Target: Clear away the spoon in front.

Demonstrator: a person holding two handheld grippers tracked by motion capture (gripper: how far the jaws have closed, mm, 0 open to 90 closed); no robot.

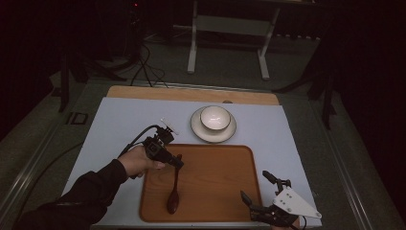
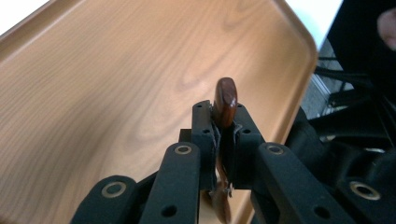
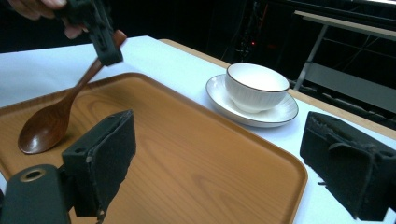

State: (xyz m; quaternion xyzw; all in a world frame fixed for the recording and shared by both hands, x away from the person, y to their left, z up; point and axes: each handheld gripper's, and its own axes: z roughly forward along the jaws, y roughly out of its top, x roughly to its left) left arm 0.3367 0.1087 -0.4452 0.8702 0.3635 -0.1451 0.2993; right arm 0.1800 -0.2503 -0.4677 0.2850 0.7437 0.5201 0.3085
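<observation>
A dark wooden spoon [image 1: 174, 190] slants down over the wooden tray [image 1: 215, 187], its bowl [image 3: 44, 128] low at the tray's near left. My left gripper [image 1: 177, 162] is shut on the top of the spoon's handle [image 2: 224, 105], which pokes out between the jaws. My right gripper [image 1: 257, 188] stands open beside the tray's near right corner, nothing between its pads [image 3: 105, 161]. Behind the tray, a white bowl [image 1: 215, 118] sits on a white saucer [image 1: 213, 133].
The tray lies on a pale blue mat [image 1: 115, 124] over a wooden table [image 1: 191, 93]. A metal frame [image 1: 230, 28] and cables [image 1: 143, 67] stand on the floor beyond the table's far edge.
</observation>
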